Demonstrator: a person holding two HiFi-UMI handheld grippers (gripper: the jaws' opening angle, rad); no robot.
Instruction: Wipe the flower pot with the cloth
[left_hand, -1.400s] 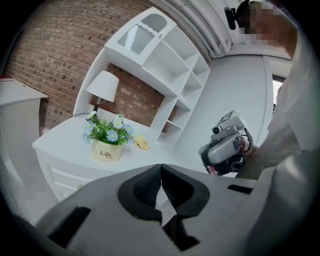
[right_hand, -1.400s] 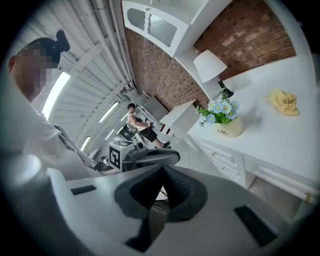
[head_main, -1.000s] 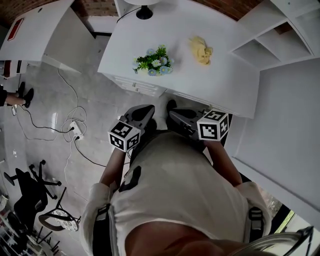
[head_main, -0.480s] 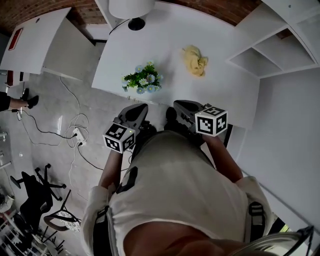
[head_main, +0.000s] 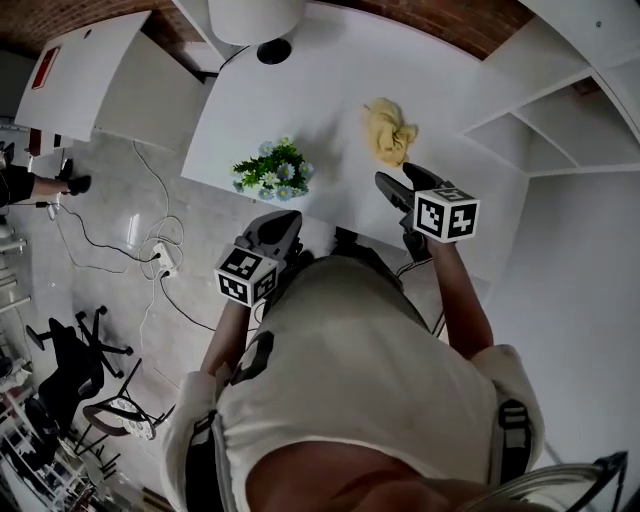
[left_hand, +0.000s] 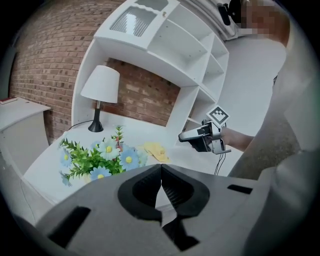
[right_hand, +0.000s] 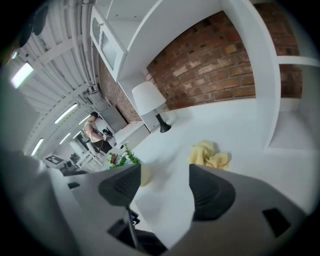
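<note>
A pot of blue and white flowers (head_main: 268, 172) stands near the front edge of the white desk (head_main: 330, 80). A crumpled yellow cloth (head_main: 390, 130) lies to its right. My right gripper (head_main: 395, 182) reaches over the desk edge just short of the cloth (right_hand: 209, 154). Its jaws are opening, with only bare desk between them (right_hand: 162, 180). My left gripper (head_main: 282, 222) is shut and empty, held in front of the desk below the flowers (left_hand: 97, 157). Its jaws meet (left_hand: 161, 176), and the right gripper (left_hand: 187, 136) shows beyond them.
A white lamp (head_main: 255, 18) stands at the back of the desk before a brick wall. White shelves (head_main: 540, 110) rise on the right. Cables and a power strip (head_main: 160, 262) lie on the floor at the left, near an office chair (head_main: 70, 365). A person (right_hand: 95, 131) stands far off.
My right gripper has moved forward over the desk edge towards the cloth, and its jaws have parted. The left gripper has edged forward a little and stays shut.
</note>
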